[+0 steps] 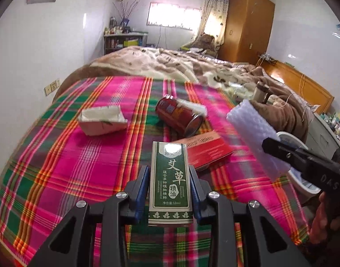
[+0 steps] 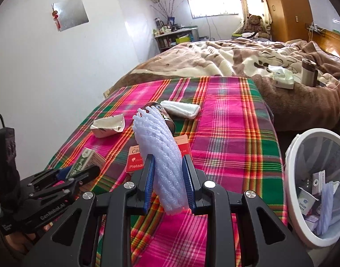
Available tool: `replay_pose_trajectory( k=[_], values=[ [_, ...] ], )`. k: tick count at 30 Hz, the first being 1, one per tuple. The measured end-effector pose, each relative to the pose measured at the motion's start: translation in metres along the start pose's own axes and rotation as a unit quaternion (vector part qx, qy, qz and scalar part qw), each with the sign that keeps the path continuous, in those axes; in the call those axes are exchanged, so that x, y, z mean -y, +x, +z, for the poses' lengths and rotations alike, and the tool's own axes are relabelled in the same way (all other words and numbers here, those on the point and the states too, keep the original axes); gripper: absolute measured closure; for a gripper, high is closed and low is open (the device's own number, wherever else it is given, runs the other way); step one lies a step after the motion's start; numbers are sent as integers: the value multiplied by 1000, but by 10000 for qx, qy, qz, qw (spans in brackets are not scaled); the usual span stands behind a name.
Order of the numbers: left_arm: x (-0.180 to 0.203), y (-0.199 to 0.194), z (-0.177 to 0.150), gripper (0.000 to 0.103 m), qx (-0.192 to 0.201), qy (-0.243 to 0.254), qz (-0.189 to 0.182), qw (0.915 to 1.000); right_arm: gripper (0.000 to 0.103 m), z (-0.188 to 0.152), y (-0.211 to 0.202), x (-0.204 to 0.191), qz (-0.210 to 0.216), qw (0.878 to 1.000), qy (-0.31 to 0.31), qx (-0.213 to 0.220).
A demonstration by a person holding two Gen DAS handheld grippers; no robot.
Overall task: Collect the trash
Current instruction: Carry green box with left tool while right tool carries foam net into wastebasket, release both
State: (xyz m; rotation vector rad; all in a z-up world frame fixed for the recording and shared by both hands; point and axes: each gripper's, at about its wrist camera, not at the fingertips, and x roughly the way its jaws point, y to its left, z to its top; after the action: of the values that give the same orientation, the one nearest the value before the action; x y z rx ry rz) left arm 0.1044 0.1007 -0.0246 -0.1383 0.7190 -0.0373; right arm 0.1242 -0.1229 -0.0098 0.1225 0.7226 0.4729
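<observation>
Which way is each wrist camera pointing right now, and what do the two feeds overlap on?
Left wrist: on the left tongs, facing along the plaid bedspread; green box clamped; right tongs at right.
Right wrist: on the right tongs, facing likewise; foam net clamped, left tongs lower left, bin at right.
Shared: red can, red box.

I am working in a lived-in home bedroom: a bed [image 2: 248, 51] with a rumpled brown-and-cream blanket is stretching away from me, with a wooden headboard [image 1: 303, 84] on the far right and a tall wooden wardrobe [image 1: 248, 24] standing in the far corner. A teddy bear [image 2: 255, 22] is sitting by the curtained window [image 1: 172, 15], and a cluttered shelf unit [image 1: 123, 41] is standing against the far wall. Near me, a bright pink-and-green plaid cloth [image 1: 85, 155] is covering the surface, and a white wastebasket [image 2: 292, 155] is sitting on my right.
</observation>
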Motion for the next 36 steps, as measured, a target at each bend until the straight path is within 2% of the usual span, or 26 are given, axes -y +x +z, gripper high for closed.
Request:
replay_pose_trajectory(
  k=[11, 21, 30, 36],
  values=[
    [42, -29, 18, 69, 384, 366, -312, 9981, 77, 1, -47, 23, -414, 9978, 168, 486],
    [95, -33, 25, 69, 493, 728, -702, 9936, 77, -3, -80, 55, -940, 9912, 474, 799],
    [151, -26, 29, 69, 453, 1062, -1218, 9858, 77, -11, -111, 98, -1614, 9781, 864, 992],
    [195, -13, 30, 69, 351, 1334, -1591, 9776, 77, -17, -124, 129, -2012, 9666, 1248, 977]
  ],
)
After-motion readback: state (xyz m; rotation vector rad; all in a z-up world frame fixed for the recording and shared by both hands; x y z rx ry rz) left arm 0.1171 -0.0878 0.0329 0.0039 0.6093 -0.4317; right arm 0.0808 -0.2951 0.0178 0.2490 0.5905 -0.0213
